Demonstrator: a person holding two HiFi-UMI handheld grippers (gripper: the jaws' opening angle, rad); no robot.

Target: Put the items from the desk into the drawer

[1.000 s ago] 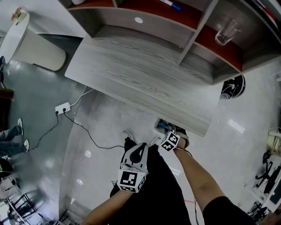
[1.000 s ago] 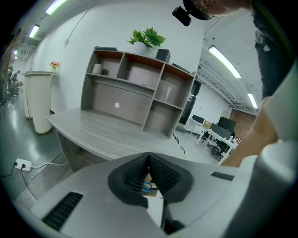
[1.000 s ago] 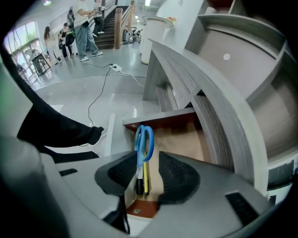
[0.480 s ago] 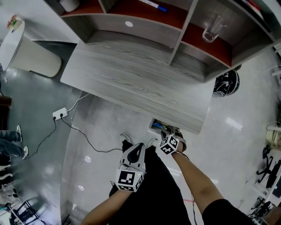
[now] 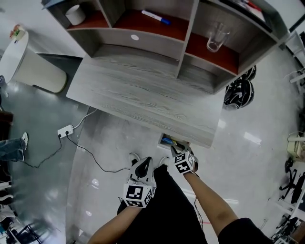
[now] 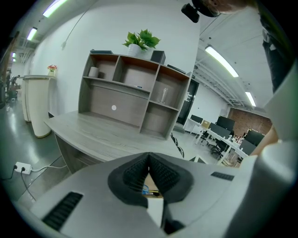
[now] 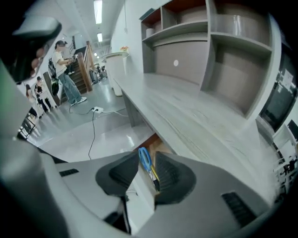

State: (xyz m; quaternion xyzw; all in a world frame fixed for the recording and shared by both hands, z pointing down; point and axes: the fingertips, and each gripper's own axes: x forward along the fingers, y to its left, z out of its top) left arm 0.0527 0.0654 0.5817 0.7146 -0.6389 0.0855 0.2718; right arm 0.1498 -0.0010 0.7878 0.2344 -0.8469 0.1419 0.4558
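The grey wooden desk [image 5: 143, 95] has a bare top. Under its front edge a drawer [image 5: 167, 141] stands open, with blue-handled scissors [image 7: 145, 160] and a yellow item lying inside. My right gripper [image 5: 177, 151] hovers above the drawer's front. Its jaws have just been closing a little but stand apart, with nothing gripped between them. Through that gap the right gripper [image 7: 147, 158] view looks down on the scissors. My left gripper [image 5: 143, 164] is held lower left of the drawer, over the person's dark trousers. Its pads meet at the tips and hold nothing [image 6: 149, 157].
A hutch on the desk holds a glass [image 5: 214, 39], a marker [image 5: 155, 17] and a white roll [image 5: 75, 14]. A black helmet [image 5: 238, 93] lies on the floor right of the desk. A power strip [image 5: 66, 130] and cable are at the left, by a white counter [image 5: 33, 71].
My right gripper has risen out of the drawer's mouth, drawn back toward the person and rolled. The left gripper has kept its place.
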